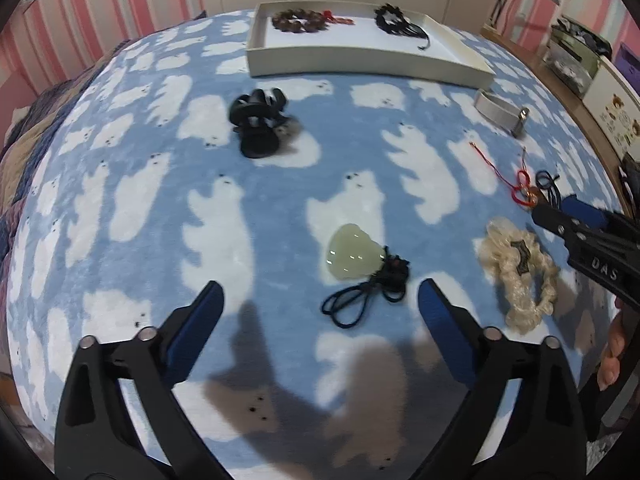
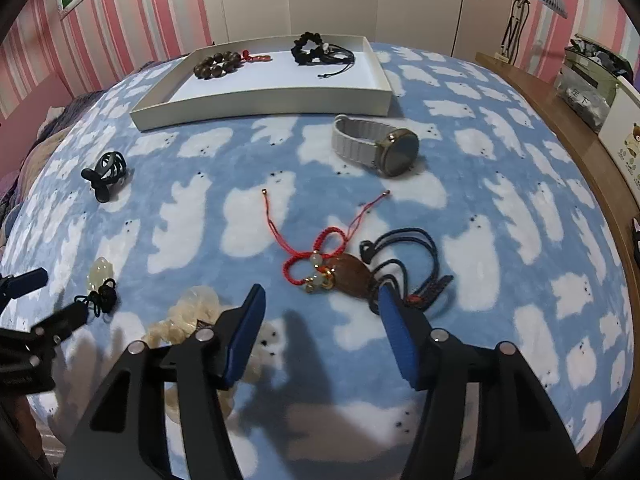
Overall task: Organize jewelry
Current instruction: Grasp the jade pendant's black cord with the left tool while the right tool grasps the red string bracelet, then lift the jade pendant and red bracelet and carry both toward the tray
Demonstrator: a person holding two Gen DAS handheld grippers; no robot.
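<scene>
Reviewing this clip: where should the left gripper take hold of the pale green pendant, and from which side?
Probably by the black cord, from above. The pale green pendant lies flat and looks smooth and wide, while the cord bunches into a raised knot at its right edge. The left gripper hangs open just short of it.

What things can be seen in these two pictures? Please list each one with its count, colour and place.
tray: 1, white, far side of blanket
bead bracelet: 1, brown, in tray, left
cord bracelet: 1, black, in tray, right
watch: 1, grey strap, before tray
hair claw: 1, black, left
red string bracelet: 1, red, centre
brown pendant: 1, dark cord, touching red bracelet
jade pendant: 1, pale green, black cord
scrunchie: 1, cream
blanket: 1, blue and white
left gripper: open, empty
right gripper: open, empty
</scene>
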